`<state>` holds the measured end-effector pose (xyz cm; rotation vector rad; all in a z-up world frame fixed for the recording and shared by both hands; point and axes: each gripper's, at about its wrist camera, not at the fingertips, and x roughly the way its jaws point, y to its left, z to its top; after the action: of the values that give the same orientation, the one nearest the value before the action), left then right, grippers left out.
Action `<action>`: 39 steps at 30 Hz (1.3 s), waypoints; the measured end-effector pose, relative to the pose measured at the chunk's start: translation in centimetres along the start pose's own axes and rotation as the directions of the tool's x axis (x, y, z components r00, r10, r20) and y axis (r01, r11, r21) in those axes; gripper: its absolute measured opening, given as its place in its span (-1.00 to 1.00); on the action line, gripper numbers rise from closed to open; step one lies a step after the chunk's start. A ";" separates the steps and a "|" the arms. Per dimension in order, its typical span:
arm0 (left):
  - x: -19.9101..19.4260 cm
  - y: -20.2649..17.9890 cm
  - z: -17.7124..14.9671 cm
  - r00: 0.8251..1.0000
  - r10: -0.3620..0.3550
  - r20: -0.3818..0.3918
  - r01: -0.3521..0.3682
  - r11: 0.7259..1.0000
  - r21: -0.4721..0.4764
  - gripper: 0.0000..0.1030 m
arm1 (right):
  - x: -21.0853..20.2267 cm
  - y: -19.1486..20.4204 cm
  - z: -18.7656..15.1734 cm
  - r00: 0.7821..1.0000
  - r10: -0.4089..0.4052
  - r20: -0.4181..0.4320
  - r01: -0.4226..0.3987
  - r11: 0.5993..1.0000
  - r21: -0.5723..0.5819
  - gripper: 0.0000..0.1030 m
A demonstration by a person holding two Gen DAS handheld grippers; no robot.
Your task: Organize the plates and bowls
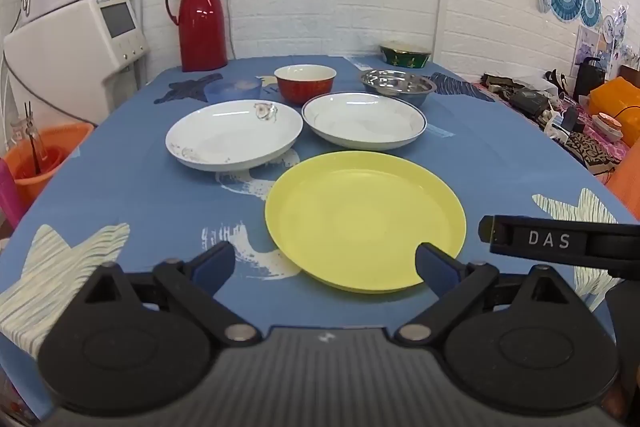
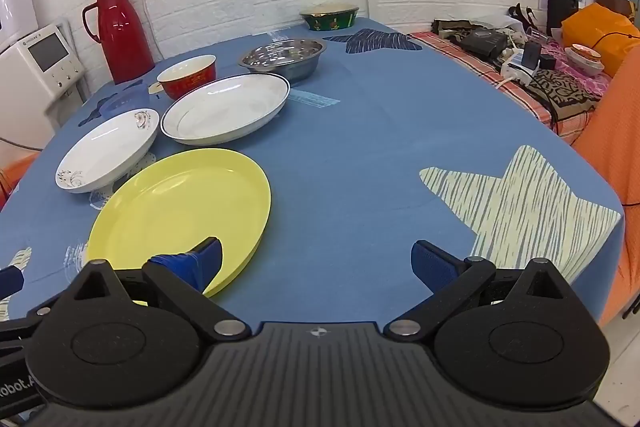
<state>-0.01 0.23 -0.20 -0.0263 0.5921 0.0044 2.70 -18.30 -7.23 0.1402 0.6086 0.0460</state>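
The yellow plate (image 1: 365, 221) lies on the blue tablecloth (image 2: 360, 155) at about 1 o'clock just ahead of the left gripper (image 1: 325, 265), nearer than the right gripper (image 2: 316, 261), and both are wide open and hold nothing.

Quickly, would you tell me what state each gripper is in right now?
Left gripper: open, holding nothing.
Right gripper: open, holding nothing.
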 end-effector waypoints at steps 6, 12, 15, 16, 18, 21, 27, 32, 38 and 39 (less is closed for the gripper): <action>-0.4 0.1 0.1 1.000 -0.003 0.006 0.003 1.000 -0.001 0.87 | -0.3 0.0 0.1 1.000 0.007 0.000 -0.007 1.000 -0.004 0.73; -0.4 0.0 0.3 1.000 0.000 0.006 0.000 1.000 -0.001 0.87 | -0.1 0.5 0.0 1.000 0.005 0.001 -0.005 1.000 -0.005 0.73; -0.4 0.0 0.4 1.000 -0.001 0.005 0.001 1.000 -0.004 0.87 | -0.1 0.5 0.0 1.000 0.005 0.001 -0.005 1.000 -0.005 0.73; -0.4 0.0 0.4 1.000 -0.001 0.005 0.001 1.000 -0.004 0.87 | 0.0 0.5 0.0 1.000 0.005 0.001 -0.005 1.000 -0.004 0.72; -0.4 0.0 0.3 1.000 -0.002 0.005 0.002 1.000 -0.004 0.87 | -0.1 0.5 -0.1 1.000 0.005 -0.001 -0.005 1.000 -0.006 0.73; -0.4 0.0 0.3 1.000 -0.005 0.005 0.005 1.000 -0.002 0.87 | -0.1 0.6 -0.1 1.000 0.006 -0.002 -0.006 1.000 -0.009 0.72; -0.4 0.0 0.3 1.000 -0.010 0.004 0.010 1.000 -0.001 0.87 | 0.0 0.7 -0.1 1.000 0.009 -0.001 -0.009 1.000 -0.011 0.73; -0.4 0.1 0.3 1.000 -0.011 0.005 0.011 1.000 -0.002 0.87 | 0.0 0.8 -0.1 1.000 0.008 -0.003 -0.008 1.000 -0.016 0.73; -0.4 0.1 0.3 1.000 -0.012 0.005 0.012 1.000 -0.002 0.87 | 0.0 1.1 -0.2 1.000 0.011 -0.003 -0.011 1.000 -0.023 0.73; -0.5 0.1 0.3 1.000 -0.011 0.005 0.011 1.000 -0.003 0.87 | 0.0 1.1 -0.2 1.000 0.011 -0.002 -0.011 1.000 -0.024 0.73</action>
<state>-0.22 0.32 0.30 -0.0323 0.5866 -0.0058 2.53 -17.21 -7.24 0.1204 0.6094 0.0635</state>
